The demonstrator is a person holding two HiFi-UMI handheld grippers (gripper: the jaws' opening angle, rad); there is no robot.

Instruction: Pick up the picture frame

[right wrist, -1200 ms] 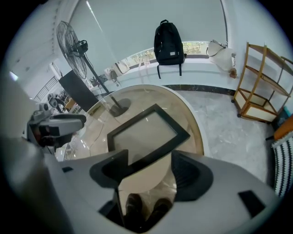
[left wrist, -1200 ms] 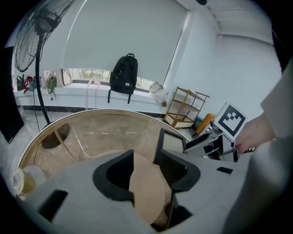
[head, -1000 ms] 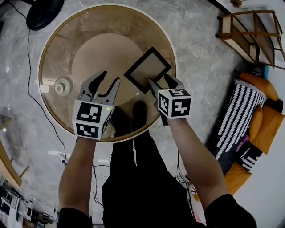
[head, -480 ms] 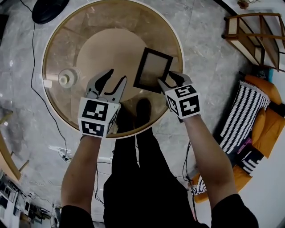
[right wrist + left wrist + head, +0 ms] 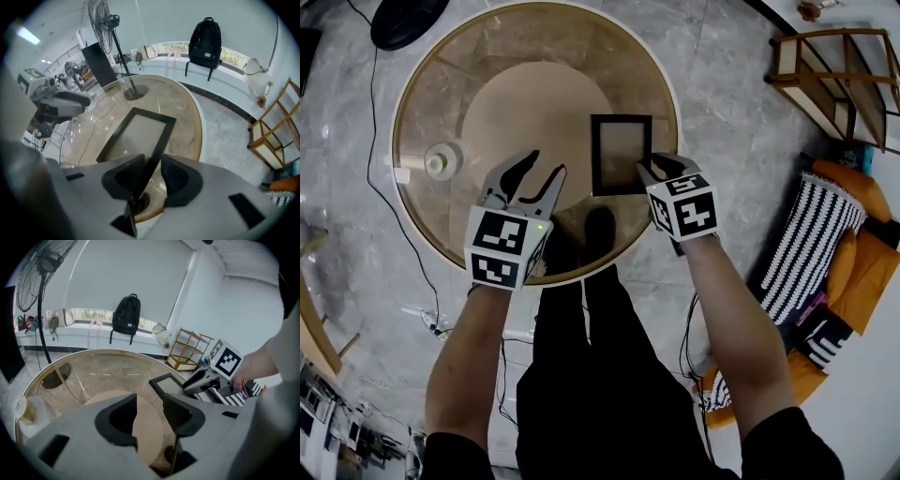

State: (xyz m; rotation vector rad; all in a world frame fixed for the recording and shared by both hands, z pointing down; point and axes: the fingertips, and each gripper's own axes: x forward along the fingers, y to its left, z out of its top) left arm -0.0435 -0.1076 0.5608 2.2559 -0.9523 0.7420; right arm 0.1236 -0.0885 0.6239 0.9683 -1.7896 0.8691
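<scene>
As jaws close, right tool [image 5: 152, 165] grips picture frame [image 5: 134, 135] (edge).

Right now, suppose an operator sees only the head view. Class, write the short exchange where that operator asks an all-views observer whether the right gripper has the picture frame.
Operator: Does the right gripper have the picture frame?
Observer: The right gripper view shows the frame's edge bar between the jaws, which have just been closing and appear to touch it.
Operator: Anything beyond the table?
Observer: A black backpack stands past its far rim, outside your view.
</scene>
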